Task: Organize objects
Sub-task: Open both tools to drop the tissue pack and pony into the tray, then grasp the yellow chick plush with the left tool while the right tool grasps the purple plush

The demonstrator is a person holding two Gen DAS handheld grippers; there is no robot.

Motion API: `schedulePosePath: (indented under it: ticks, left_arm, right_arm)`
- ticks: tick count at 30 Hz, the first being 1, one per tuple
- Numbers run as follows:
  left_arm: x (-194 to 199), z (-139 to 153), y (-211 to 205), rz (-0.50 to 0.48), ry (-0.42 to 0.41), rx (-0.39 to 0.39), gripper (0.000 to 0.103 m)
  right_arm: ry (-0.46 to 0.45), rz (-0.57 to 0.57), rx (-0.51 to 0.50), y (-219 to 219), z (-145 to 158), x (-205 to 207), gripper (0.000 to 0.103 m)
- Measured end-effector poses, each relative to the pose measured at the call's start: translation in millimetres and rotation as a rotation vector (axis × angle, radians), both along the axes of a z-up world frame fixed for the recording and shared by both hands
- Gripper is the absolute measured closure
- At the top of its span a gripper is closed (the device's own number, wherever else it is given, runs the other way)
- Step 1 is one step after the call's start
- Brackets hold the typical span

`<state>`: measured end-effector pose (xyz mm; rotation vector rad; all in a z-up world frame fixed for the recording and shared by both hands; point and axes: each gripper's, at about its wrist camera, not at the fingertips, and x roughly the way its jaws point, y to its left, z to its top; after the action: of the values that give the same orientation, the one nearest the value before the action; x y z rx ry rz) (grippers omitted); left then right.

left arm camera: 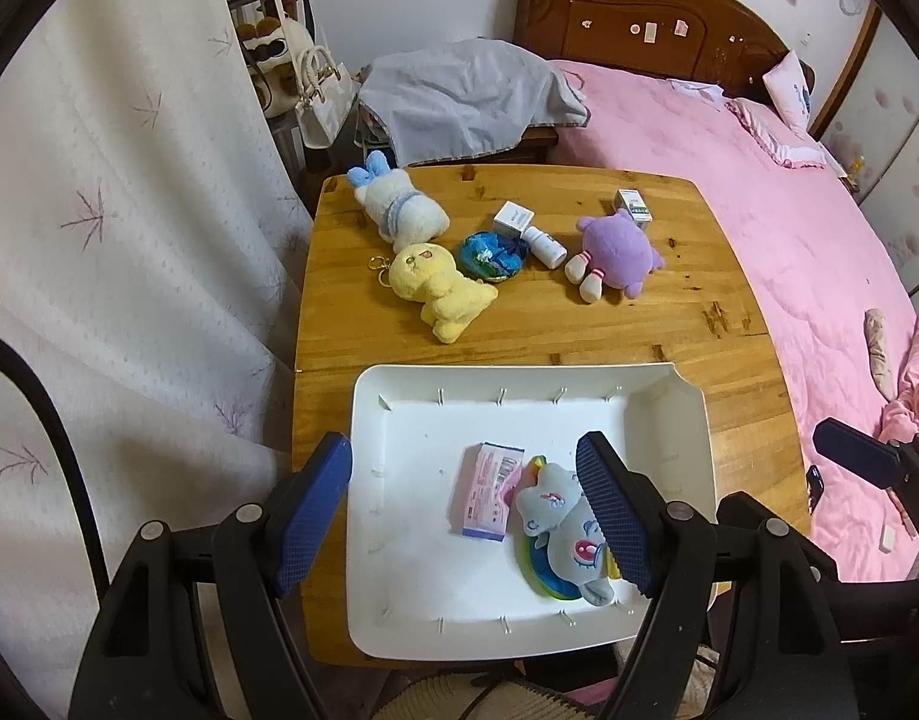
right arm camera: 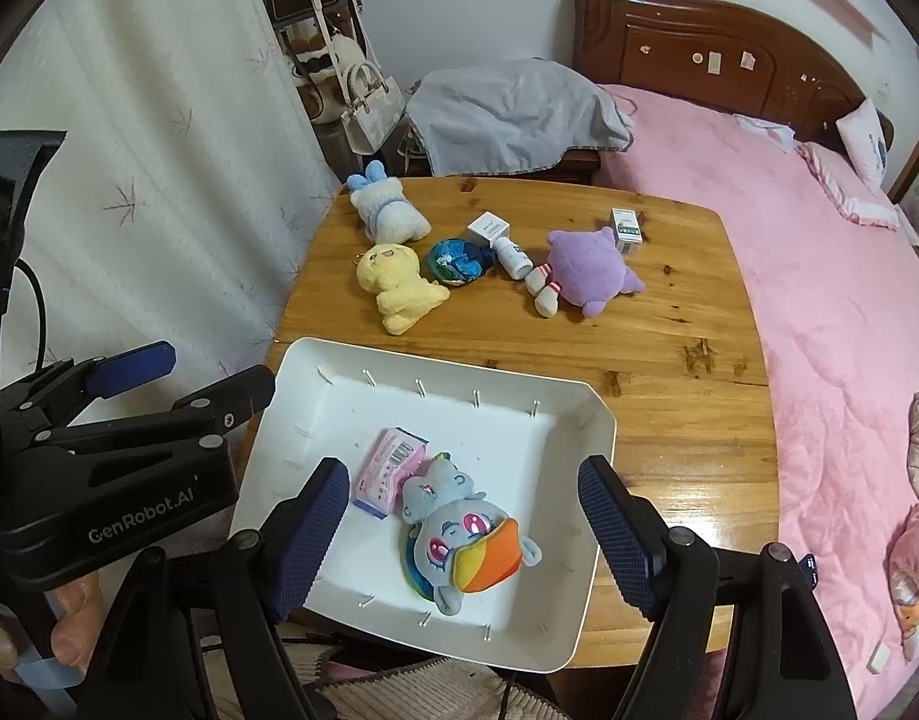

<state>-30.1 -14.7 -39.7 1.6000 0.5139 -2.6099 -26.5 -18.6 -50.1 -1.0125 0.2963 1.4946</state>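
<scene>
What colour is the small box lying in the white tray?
Pink, with a pale blue edge: the box shows best in the right wrist view.

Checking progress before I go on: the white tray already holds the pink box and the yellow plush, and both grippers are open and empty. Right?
Not quite. Beside the pink box in the white tray lies the blue pony plush, not the yellow plush, which is on the table; the right wrist view shows it. Left gripper and right gripper are open and empty.
</scene>
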Motion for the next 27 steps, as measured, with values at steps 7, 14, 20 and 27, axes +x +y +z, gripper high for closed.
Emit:
schedulePosePath:
  ticks: [7, 14, 20, 27]
  left_arm:
    - [-8.7, 3.6, 0.7, 0.006, 0.008, -0.006, 0.023]
    - [-21.1, 8.0, 0.7, 0.011, 0.006, 0.0, 0.023]
    - [-36.5, 15.4, 0.4, 0.008, 0.014, -0.019, 0.023]
    - [-60.0, 20.9, -5.6, 0.017, 0.017, -0.055, 0.022]
  right_arm:
    - [-0.017, -0.064, -0.009, 9.5, -0.6, -1.0, 0.024]
    - [-0.014, -0.092, -0.004, 20.7, 5.5, 1.8, 0.024]
    - [0.019, -0.101, -0.007, 34.2, 16.6, 8.5, 0.024]
    - [0.092, -0.138, -0.012, 59.9, 38.5, 23.3, 0.024]
